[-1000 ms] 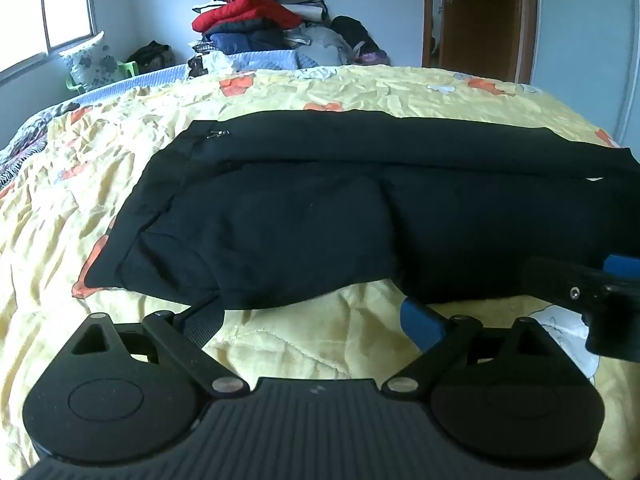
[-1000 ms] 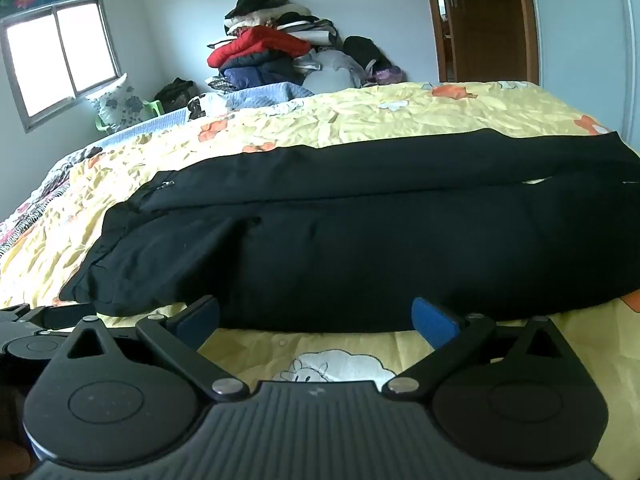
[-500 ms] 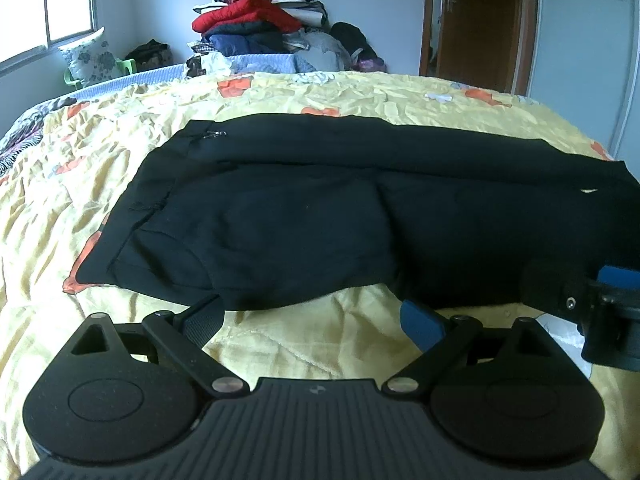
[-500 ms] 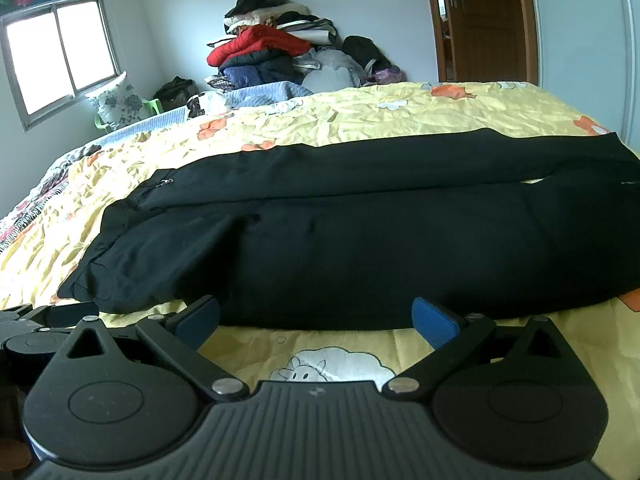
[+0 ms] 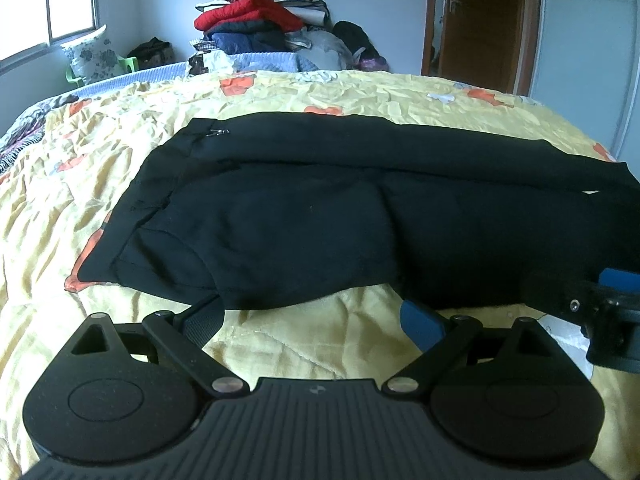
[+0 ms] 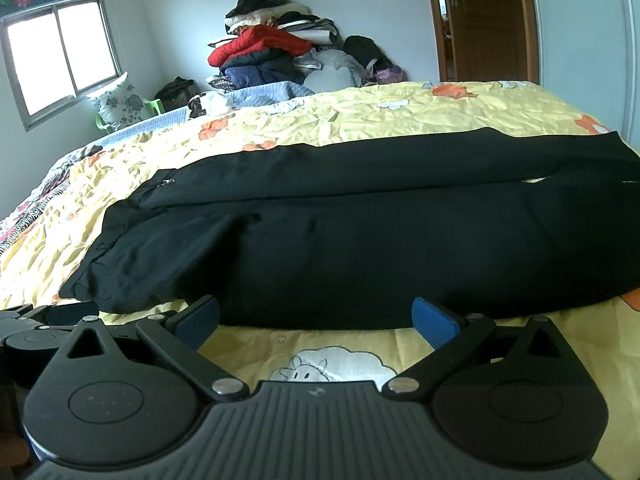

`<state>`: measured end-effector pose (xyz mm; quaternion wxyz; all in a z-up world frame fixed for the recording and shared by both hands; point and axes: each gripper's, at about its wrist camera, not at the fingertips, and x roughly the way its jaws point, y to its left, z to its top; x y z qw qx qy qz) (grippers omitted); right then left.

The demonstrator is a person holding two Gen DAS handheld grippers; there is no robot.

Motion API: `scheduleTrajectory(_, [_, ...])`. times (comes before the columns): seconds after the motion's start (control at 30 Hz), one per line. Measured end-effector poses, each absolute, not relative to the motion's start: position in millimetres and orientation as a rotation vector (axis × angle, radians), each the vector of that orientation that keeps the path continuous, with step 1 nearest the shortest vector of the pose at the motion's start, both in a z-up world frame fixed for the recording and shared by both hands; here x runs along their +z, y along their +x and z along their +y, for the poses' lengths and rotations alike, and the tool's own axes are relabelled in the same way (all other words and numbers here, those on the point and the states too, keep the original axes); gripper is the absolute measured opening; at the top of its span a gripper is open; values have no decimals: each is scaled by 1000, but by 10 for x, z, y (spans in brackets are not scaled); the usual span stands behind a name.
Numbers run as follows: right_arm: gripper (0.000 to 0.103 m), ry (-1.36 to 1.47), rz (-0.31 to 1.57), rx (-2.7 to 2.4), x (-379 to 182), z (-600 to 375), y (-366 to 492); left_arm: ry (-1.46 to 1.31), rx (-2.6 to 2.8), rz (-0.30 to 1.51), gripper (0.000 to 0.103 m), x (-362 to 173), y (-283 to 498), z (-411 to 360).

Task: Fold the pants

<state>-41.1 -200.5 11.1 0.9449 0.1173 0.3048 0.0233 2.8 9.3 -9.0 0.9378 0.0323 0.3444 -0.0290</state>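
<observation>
Black pants (image 5: 320, 208) lie flat across the yellow bedspread, folded lengthwise, waist to the left and legs running right; they also show in the right wrist view (image 6: 360, 232). My left gripper (image 5: 314, 316) is open and empty, just short of the pants' near edge by the waist end. My right gripper (image 6: 316, 316) is open and empty, just short of the near edge further along the legs. The right gripper's tip shows at the right edge of the left wrist view (image 5: 600, 304).
The yellow floral bedspread (image 5: 120, 120) covers a wide bed. A pile of clothes (image 6: 272, 52) is stacked at the far side against the wall. A door (image 6: 488, 20) stands at the back right, a window (image 6: 60, 56) at the left.
Both grippers have drawn back and risen slightly from the pants' near edge. The pants lie as before.
</observation>
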Motion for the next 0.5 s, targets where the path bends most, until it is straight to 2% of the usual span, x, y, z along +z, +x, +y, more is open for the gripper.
scheduleTrajectory(0.5, [103,241,620,68,116,-1996,-412,81,-46,705,96,-98,31,84])
